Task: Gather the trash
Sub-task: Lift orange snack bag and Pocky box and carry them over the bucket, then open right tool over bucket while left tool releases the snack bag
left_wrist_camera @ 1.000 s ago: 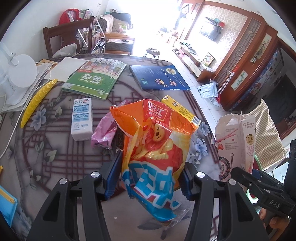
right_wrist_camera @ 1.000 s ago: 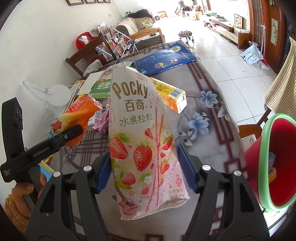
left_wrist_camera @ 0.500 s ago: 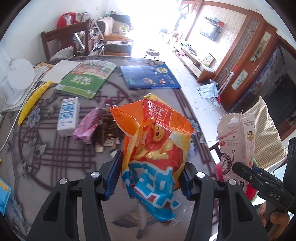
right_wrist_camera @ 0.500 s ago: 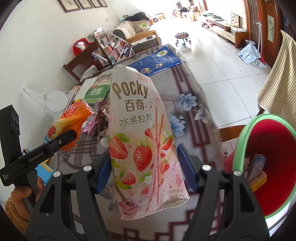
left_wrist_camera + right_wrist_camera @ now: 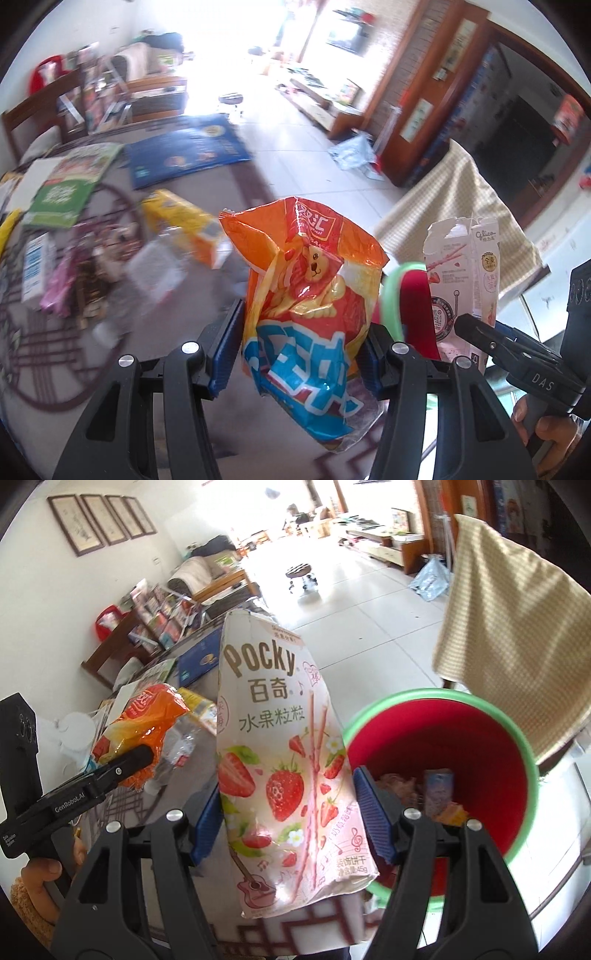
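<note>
Two wrappers gripped, bin [image 5: 439, 734] (open) beside.

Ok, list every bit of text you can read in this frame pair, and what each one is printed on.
"Pocky", "百奇", "水果粒粒": Pocky box, in the right hand-held gripper.
"Glico": the same box's side panel.
"DAS": right hand-held gripper's body.
"GenRobot.AI": left hand-held gripper body.
Orange snack bag: red logo characters unclear.
Books and cartons on the table: blurred, unreadable.

Orange snack bag [image 5: 310, 295] with blue lettering and a yellow bear; pale pink Pocky box [image 5: 284, 771] printed with red strawberries; red bin [image 5: 443, 738], green rim; beige checked cloth [image 5: 517, 657].
</note>
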`<state>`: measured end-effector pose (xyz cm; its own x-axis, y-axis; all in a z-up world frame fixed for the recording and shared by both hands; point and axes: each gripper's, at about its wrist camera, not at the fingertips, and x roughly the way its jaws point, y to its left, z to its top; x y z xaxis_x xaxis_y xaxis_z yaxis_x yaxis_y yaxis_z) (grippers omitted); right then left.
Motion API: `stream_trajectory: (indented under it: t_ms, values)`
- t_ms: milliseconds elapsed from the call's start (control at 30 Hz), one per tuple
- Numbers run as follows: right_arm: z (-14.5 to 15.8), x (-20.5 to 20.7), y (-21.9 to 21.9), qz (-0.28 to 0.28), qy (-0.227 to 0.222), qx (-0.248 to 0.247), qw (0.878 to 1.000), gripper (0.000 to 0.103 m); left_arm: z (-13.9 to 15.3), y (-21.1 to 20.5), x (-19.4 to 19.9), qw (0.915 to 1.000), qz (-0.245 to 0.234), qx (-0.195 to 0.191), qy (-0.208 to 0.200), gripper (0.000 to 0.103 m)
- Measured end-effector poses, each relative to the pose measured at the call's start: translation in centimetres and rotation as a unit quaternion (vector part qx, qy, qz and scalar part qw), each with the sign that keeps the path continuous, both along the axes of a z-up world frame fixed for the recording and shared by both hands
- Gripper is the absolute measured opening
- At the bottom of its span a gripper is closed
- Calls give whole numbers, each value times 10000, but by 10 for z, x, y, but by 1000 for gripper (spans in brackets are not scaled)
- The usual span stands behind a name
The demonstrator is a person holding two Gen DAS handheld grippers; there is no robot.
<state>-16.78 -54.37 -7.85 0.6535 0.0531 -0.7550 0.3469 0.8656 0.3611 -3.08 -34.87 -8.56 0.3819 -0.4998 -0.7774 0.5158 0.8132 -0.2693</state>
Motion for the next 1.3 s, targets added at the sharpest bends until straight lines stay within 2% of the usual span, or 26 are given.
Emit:
stream_trajectory:
  t_ms: [233,400,533,733,833,900,1033,1300]
  values:
    - [-4,-34,-49,-634,58,10,9980,65,-2,-65,-16,9975,-711,30,22,52]
    - [-11,-58,-79,-1050,103,86,9944,65,-6,-106,-31,9923,-1231,71,103,52]
    - [-14,-75,-94,-1325,116,156,9910,65,-7,-131,-42,9872,-1589,130,77,52]
    - [-16,-91,-104,-1574,149,178,9873,65,-11,-155,-48,9820,-1879,162,95,54]
    - [-18,-95,-108,-1650,170,211,9859,67,-12,-162,-52,9807,-1949,154,81,60]
    - [-19,-97,-108,-1704,172,261,9849,68,-12,-164,-53,9806,-1953,136,75,68]
    - [-21,-97,-108,-1764,223,338,9835,69,-12,-158,-49,9819,-1888,96,105,69]
    - [-14,-80,-90,-1609,200,249,9865,70,-10,-118,-31,9891,-1469,-11,123,69]
